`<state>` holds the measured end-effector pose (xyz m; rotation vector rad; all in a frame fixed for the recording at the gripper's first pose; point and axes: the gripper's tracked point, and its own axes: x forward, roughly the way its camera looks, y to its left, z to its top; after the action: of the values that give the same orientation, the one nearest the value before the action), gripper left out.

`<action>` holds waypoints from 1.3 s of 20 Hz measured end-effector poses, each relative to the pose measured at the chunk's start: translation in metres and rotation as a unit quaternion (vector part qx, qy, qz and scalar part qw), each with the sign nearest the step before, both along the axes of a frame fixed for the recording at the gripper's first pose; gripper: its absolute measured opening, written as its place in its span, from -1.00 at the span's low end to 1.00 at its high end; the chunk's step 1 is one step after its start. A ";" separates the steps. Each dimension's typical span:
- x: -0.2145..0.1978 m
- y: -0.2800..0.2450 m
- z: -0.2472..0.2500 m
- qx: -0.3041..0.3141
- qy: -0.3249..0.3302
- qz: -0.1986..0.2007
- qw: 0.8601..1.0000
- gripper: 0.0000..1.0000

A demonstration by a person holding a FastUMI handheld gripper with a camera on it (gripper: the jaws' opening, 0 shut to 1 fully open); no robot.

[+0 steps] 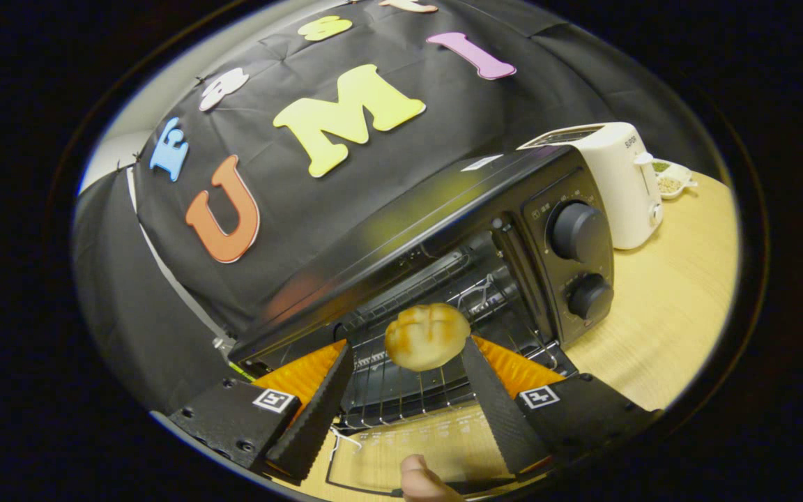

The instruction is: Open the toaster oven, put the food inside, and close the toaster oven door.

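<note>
The black toaster oven (443, 230) stands on the wooden table with its door (436, 446) folded down flat under my fingers. A round golden bun (426, 336) is at the front of the oven's wire rack (401, 390), between my fingertips. My gripper (407, 345) is open. Its left finger (318, 411) stands apart from the bun, while the right finger (495, 404) is right beside the bun's edge. I cannot tell whether the bun rests fully on the rack.
A white pop-up toaster (614, 181) stands just right of the oven, with a small dish of seeds (672, 180) behind it. Bare wooden table (666, 314) lies to the right. A person's fingertip (421, 482) shows near the door's front edge.
</note>
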<state>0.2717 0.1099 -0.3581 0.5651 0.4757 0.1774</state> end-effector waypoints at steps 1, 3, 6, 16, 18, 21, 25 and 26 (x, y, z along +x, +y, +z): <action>-0.005 0.003 0.002 -0.005 0.000 0.004 1.000 1.00; -0.019 0.010 0.005 -0.018 -0.003 0.018 1.000 1.00; -0.043 0.023 0.011 -0.030 -0.008 0.043 0.999 1.00; -0.116 0.029 0.001 -0.163 0.001 0.103 0.981 1.00; -0.129 0.024 -0.010 -0.201 0.004 0.109 0.974 1.00; -0.145 0.019 -0.029 -0.239 0.007 0.118 0.964 1.00; -0.162 0.006 -0.056 -0.276 0.031 0.101 0.955 1.00; -0.163 0.004 -0.062 -0.281 0.037 0.100 0.954 1.00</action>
<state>0.1089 0.1138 -0.4205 -0.0362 0.6264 0.2035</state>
